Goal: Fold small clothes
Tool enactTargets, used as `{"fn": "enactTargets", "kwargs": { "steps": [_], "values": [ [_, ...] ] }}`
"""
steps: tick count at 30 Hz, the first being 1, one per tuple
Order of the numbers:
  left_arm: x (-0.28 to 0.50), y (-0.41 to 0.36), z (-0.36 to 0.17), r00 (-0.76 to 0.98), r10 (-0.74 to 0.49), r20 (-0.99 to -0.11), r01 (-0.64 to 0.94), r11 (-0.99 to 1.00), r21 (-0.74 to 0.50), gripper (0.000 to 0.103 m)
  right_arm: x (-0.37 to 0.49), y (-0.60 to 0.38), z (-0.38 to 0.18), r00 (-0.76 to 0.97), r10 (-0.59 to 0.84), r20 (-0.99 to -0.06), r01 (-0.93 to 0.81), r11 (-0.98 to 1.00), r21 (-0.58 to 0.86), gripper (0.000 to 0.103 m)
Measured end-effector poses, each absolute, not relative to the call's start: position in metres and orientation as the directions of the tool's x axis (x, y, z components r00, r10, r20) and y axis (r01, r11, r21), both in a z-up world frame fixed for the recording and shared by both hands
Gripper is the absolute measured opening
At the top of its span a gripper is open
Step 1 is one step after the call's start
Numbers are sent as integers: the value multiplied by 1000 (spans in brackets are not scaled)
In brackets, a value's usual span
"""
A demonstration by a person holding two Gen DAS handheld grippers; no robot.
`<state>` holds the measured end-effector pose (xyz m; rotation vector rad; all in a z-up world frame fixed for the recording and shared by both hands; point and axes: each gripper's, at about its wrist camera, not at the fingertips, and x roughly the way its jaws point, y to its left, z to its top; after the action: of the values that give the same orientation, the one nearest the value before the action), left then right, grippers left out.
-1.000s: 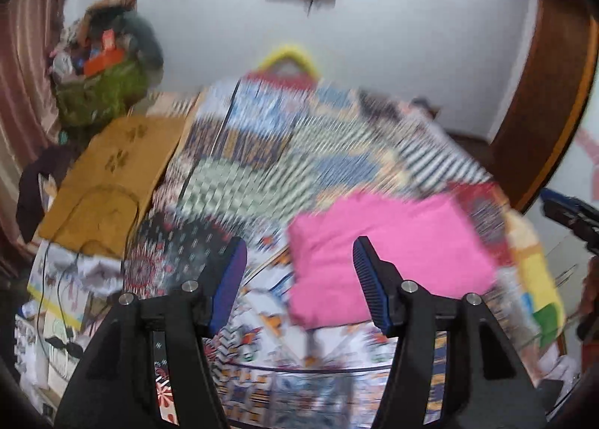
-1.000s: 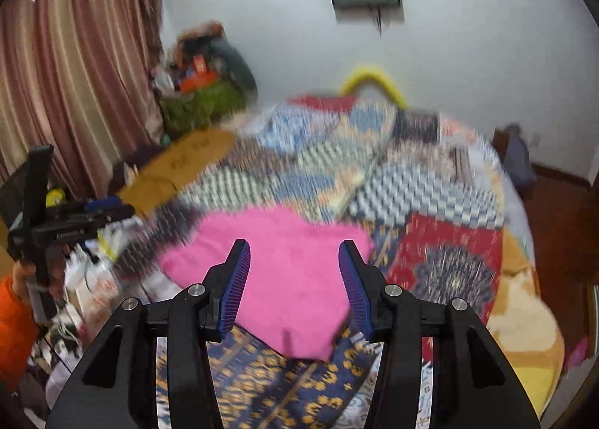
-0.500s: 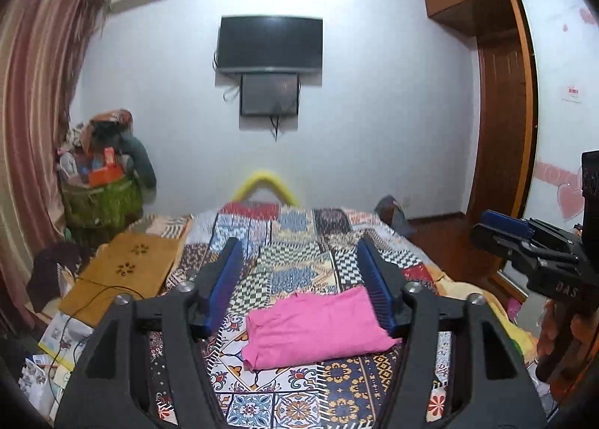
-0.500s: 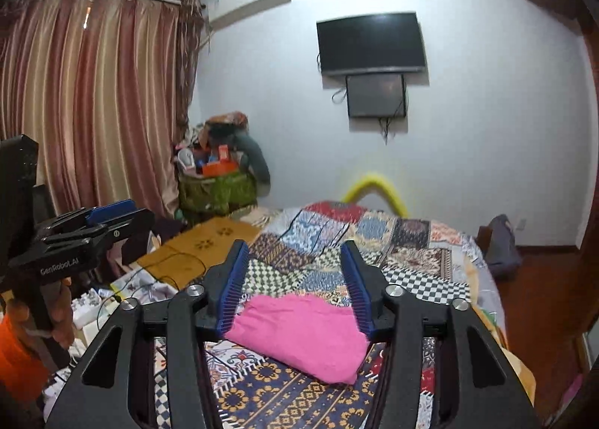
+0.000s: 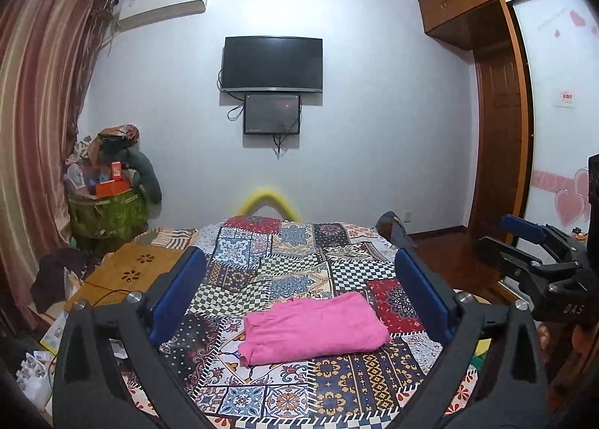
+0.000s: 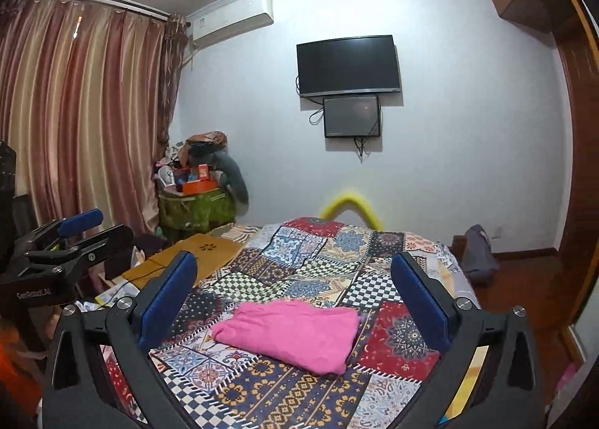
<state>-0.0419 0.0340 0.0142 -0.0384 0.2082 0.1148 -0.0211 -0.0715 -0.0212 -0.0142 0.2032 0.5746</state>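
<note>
Pink folded garment (image 5: pixel 312 328) on patchwork bedspread (image 5: pixel 299 253) | both tongs (image 5: pixel 299 301) (image 6: pixel 297 301) apart, empty

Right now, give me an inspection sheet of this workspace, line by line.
Surface: bed with patchwork bedspread, flat, patterned.
Job's things: pink garment lying folded on the bedspread, held by neither gripper.
Clutter: brown board beside the bed; green basket piled with boxes and cloth in the corner.
Grippers: left gripper open, empty, above the bed; right gripper open, empty.
Cables: a thin black cable across the brown board; wires hanging under the wall screens.
Surroundings: striped curtain, air conditioner, wooden wardrobe.
</note>
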Motion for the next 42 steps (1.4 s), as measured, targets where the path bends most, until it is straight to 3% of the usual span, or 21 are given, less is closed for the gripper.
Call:
{"fn": "enactTargets", "kwargs": {
  "steps": [42],
  "values": [
    [-40, 32, 6, 969, 80, -233, -94, 994, -49, 103, -30, -78, -27, 824, 523, -218, -525, 849, 57, 103]
  ]
}}
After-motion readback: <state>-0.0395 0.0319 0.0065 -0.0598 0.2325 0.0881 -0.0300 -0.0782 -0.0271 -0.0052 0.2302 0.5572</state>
